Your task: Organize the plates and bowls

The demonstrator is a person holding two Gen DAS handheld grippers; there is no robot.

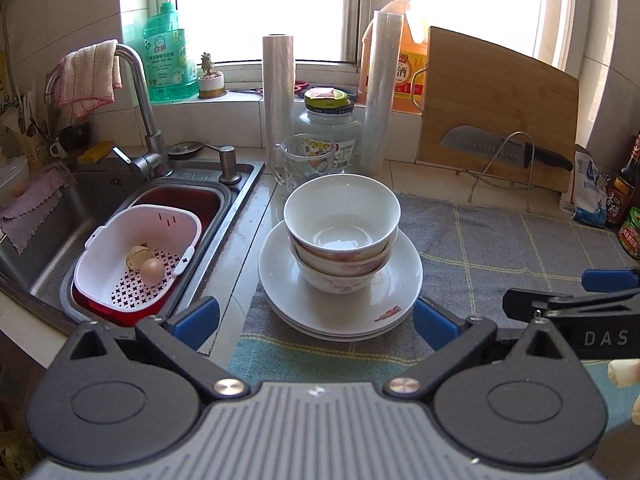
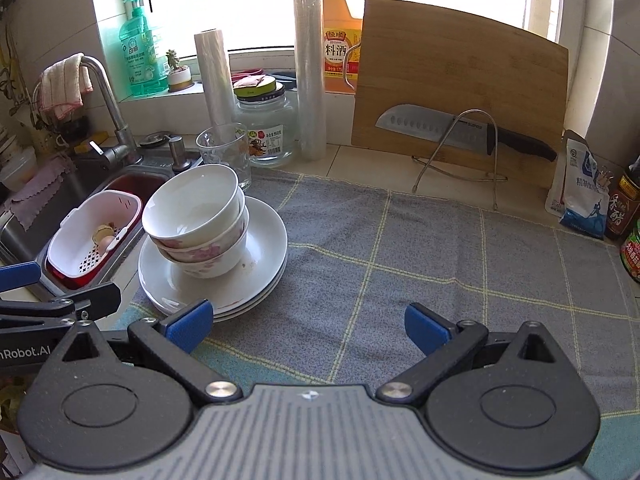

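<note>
Both claws hang wide open and empty. Left claw (image 1: 316,318) hovers over the near edge of the cloth (image 1: 500,240), its blue pads (image 1: 200,318) spread either side of the dish stack, touching nothing. Right claw (image 2: 308,322) sits to the right of it, over bare grey checked cloth, jaws just as wide, nothing between them.

And there's the stack: three bowls (image 1: 342,226) nested one in another, the top one plain white inside, the lower two showing pink flower print on their sides. They stand on the plates (image 1: 340,308), white with a small flower on the near rim, piled at the left edge of the cloth. From the right wrist the bowls (image 2: 198,216) lean a little toward the sink, set left of centre on the plates (image 2: 256,264).

Left of the stack, the sink (image 1: 240,188) holds a white basket (image 1: 136,256) with an egg (image 1: 152,269) and a cracked shell beside it. Just behind the bowls stands a glass cup (image 1: 302,160), then a jar (image 1: 330,128) and two film rolls (image 1: 278,96). Far right, a cutting board (image 2: 460,80) leans at the wall with a knife (image 2: 460,128) on a wire rack in front.
</note>
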